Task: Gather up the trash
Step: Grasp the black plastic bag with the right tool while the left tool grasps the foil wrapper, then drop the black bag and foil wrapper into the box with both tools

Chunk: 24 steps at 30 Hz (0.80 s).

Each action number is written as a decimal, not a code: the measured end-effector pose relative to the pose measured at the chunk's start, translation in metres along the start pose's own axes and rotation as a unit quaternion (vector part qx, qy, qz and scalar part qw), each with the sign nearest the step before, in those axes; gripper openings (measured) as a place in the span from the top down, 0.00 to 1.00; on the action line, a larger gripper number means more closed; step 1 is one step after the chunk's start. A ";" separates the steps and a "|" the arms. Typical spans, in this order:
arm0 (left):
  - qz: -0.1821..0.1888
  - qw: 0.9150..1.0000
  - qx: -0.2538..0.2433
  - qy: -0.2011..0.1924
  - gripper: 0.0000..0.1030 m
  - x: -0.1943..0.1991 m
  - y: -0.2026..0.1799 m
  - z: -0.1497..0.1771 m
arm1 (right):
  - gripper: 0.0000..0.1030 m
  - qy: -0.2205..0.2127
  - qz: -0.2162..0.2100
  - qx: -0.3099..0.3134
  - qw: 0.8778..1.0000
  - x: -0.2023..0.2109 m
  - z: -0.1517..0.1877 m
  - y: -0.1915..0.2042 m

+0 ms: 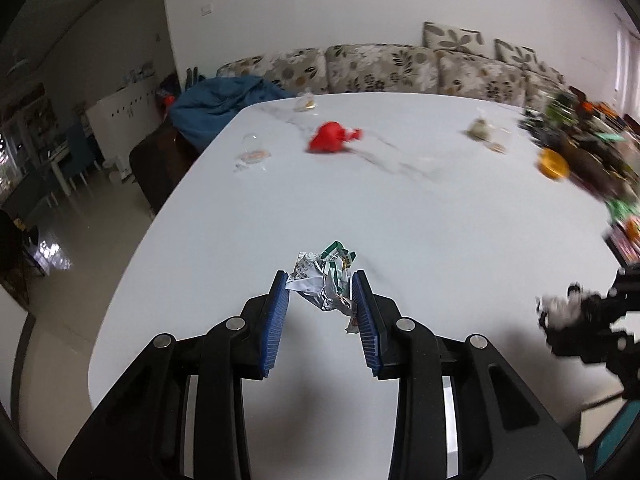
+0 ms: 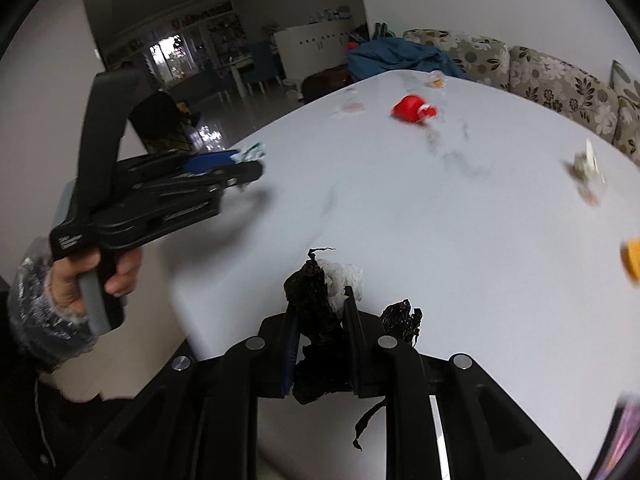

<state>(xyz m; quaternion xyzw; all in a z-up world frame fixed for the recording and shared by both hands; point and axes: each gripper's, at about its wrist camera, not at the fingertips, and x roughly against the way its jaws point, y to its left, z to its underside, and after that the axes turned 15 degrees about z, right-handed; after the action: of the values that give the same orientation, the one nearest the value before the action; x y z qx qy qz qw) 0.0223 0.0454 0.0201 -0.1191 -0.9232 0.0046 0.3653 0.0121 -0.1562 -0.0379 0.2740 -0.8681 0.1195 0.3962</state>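
Observation:
My left gripper (image 1: pixel 322 280) is shut on a crumpled silver and green wrapper (image 1: pixel 325 278), held above the white table (image 1: pixel 400 208). It also shows in the right wrist view (image 2: pixel 244 160), at left, with the wrapper (image 2: pixel 252 154) at its tip. My right gripper (image 2: pixel 322 300) is shut on a black plastic bag (image 2: pixel 312 300) with white crumpled trash (image 2: pixel 344 276) by it. In the left wrist view it shows blurred at the right edge (image 1: pixel 560 308). A red crumpled bag (image 1: pixel 332 138) lies at the far middle of the table.
A clear wrapper (image 1: pixel 252 154), a small clear packet (image 1: pixel 306 102) and a greenish packet (image 1: pixel 482 130) lie on the far table. An orange lid (image 1: pixel 554 164) and cluttered items (image 1: pixel 580 128) sit at the right. A floral sofa (image 1: pixel 400 68) stands behind.

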 end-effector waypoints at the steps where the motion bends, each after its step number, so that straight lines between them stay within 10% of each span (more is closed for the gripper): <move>1: 0.010 1.000 0.000 0.002 0.68 0.011 -0.008 0.014 | 0.81 -0.001 -0.002 -0.002 1.000 0.010 0.015 0.007; 6: 0.060 0.997 -0.035 0.030 0.68 0.044 -0.050 0.085 | 0.81 0.019 -0.022 -0.012 0.999 0.043 0.096 0.043; 11: 0.105 0.983 -0.056 0.137 0.66 0.013 -0.068 0.162 | 0.81 0.088 -0.021 -0.050 0.995 0.008 0.157 0.048; 14: 0.125 0.964 -0.059 0.227 0.57 -0.039 -0.064 0.199 | 0.68 0.142 -0.009 -0.058 0.988 -0.041 0.181 0.045; 16: 0.137 0.948 -0.052 0.281 0.30 -0.077 -0.057 0.222 | 0.38 0.170 0.016 -0.050 0.984 -0.072 0.194 0.045; 20: 0.172 0.924 -0.009 0.341 0.30 -0.111 -0.041 0.246 | 0.40 0.185 0.017 -0.060 0.981 -0.086 0.202 0.044; 24: 0.170 0.934 0.005 0.315 0.30 -0.098 -0.027 0.236 | 0.40 0.144 -0.006 -0.044 0.989 -0.035 0.179 0.049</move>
<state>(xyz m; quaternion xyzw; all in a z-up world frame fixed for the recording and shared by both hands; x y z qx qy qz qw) -0.0739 0.0160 -0.2157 -0.2681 -0.7266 0.0331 0.6317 -0.1086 -0.1787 -0.1820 0.2416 -0.8048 0.1168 0.5294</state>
